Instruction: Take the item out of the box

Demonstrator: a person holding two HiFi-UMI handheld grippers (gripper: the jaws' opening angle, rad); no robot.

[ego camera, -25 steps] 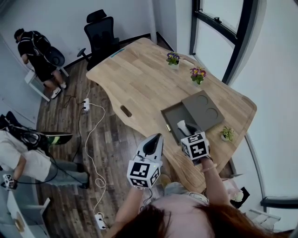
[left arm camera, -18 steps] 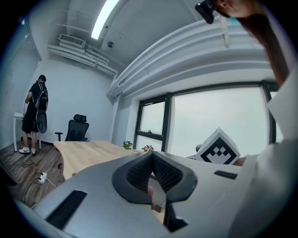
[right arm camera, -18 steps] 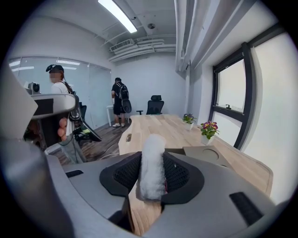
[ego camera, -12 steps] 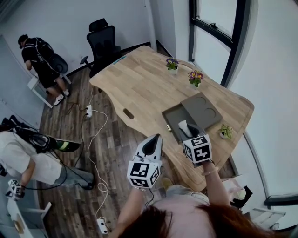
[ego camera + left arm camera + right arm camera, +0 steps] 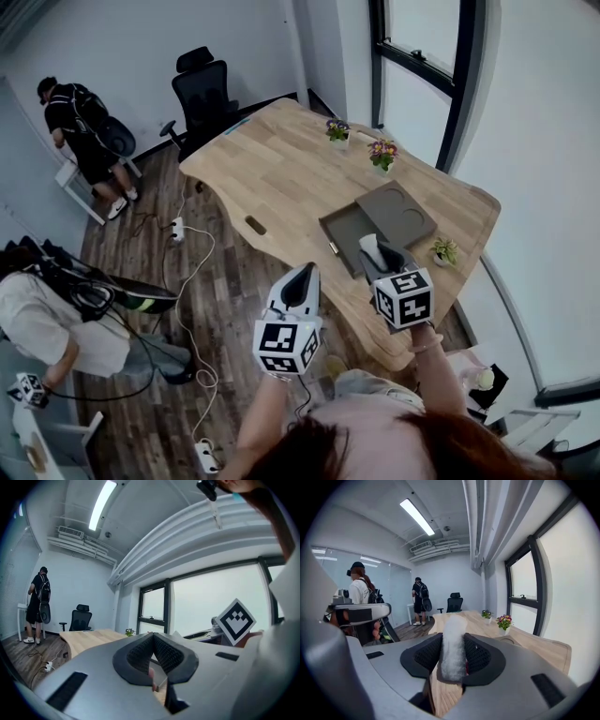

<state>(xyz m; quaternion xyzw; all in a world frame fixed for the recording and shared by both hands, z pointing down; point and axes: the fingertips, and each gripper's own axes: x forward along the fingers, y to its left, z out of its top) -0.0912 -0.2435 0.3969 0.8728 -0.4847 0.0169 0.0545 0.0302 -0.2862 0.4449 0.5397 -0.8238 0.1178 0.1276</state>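
Right gripper (image 5: 382, 255) clamps a white, fluffy oblong item (image 5: 452, 648) upright between its black ribbed pads, in the air by the near end of the open grey flat box (image 5: 339, 225) on the light wooden table (image 5: 272, 178). Left gripper (image 5: 302, 281), jaws closed together and empty, hangs beside the table's edge, over the dark plank floor (image 5: 216, 281).

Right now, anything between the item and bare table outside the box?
Nothing visible. The right gripper is shut on the white item over the near end of the box. The lid lies open on the far side, and the table left of the box is bare wood.
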